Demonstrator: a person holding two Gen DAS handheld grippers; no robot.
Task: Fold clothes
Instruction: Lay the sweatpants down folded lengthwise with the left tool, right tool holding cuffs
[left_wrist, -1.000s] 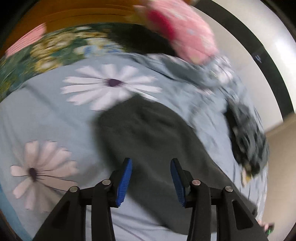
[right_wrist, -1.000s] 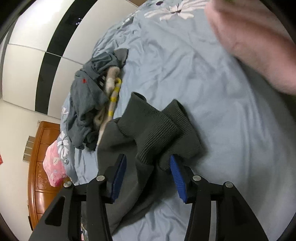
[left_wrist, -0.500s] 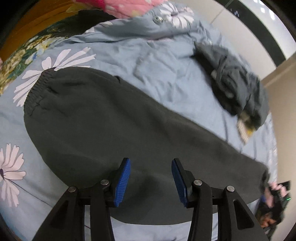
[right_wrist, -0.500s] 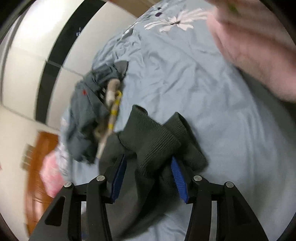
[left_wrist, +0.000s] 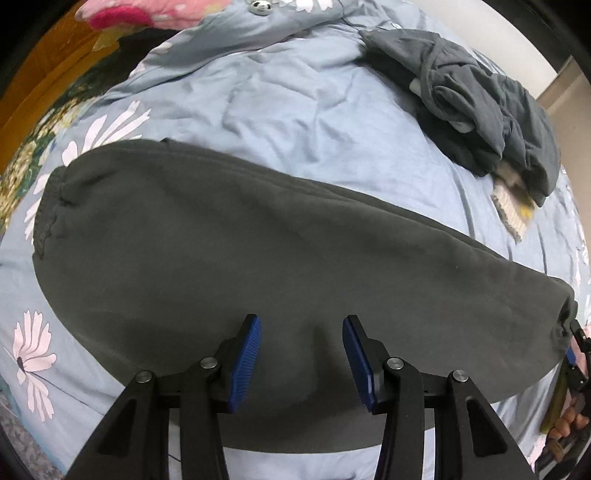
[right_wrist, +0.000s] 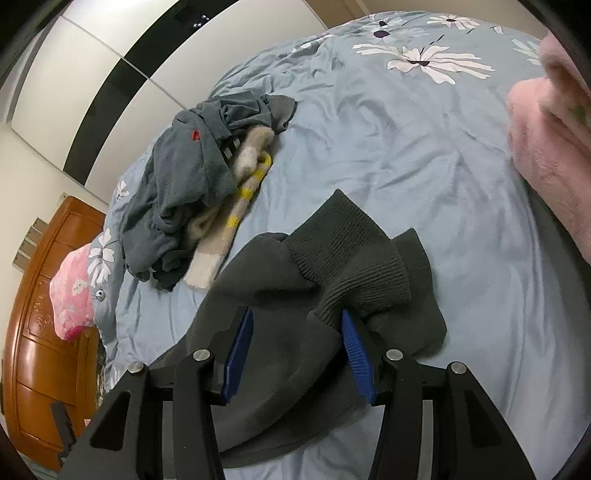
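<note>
Trousers (left_wrist: 229, 251), dark grey, one pair: laid lengthwise across the bed (left_wrist: 303, 110), waistband to my left, ribbed cuffs (right_wrist: 354, 266) to my right. A second ago my left view showed only a small part of them from farther off; now they fill the frame, spread nearly flat. I judge the smoothing about finished and the first fold ready to begin.

Left hand-held gripper (left_wrist: 301, 354): fingers apart, holding nothing, poised over the near edge at mid-leg.

Right hand-held gripper (right_wrist: 295, 347): fingers apart, cuff cloth bunched between them but not pinched. It has crept closer to the cuffs since the earlier view.

Heap of unfolded clothes (left_wrist: 480, 110), blue-grey with a cream-and-yellow knit (right_wrist: 236, 192): beyond the trousers, just clear of them; no obstacle yet, though it crowds the far side.

Pink plush item (right_wrist: 543, 133): far right, well apart.

Cuffs overlap crookedly; I judge they need squaring first.
</note>
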